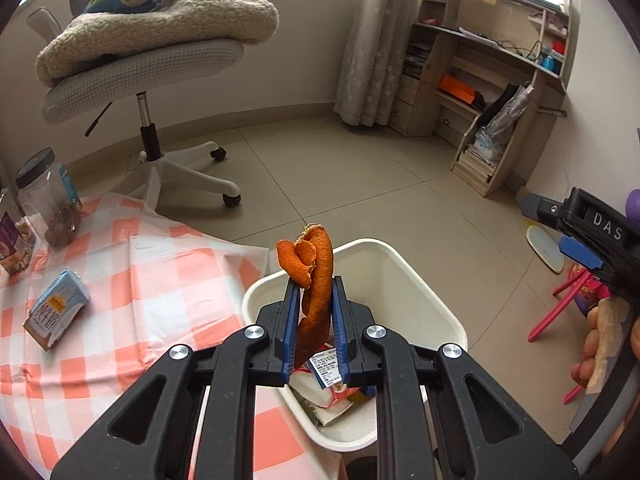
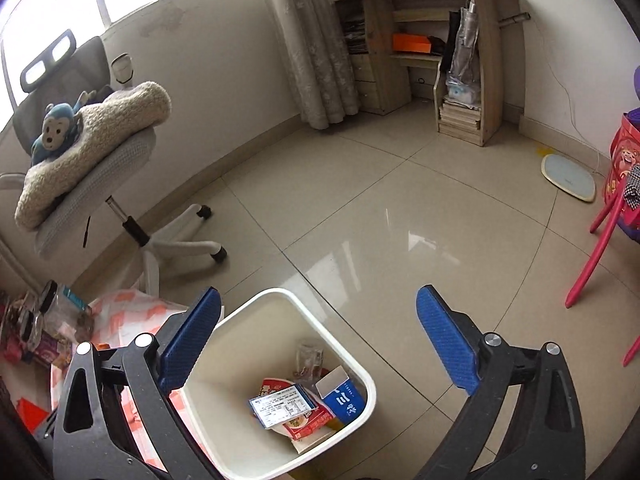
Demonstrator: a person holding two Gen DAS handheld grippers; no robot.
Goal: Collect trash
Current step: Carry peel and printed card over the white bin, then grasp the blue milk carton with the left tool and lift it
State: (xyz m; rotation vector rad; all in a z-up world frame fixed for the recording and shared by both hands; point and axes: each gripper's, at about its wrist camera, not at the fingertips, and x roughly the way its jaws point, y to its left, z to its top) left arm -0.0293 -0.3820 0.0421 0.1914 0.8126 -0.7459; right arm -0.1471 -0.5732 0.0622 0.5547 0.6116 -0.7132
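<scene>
Above white bin [image 1: 420, 280], left tool [image 1: 314, 284] pinching orange peel [image 1: 316, 280], right tool [image 2: 318, 312] wide, nothing between.

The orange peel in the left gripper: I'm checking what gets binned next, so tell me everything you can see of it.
The orange peel is a long, curled strip, bright orange outside with a paler, frayed edge at the top, looking dried and leathery. It stands roughly upright, pinched between the blue pads of the left gripper, which is shut on it; its folded upper end sticks out above the fingertips. It hangs over the white bin beside the checked table, touching only the pads.
</scene>
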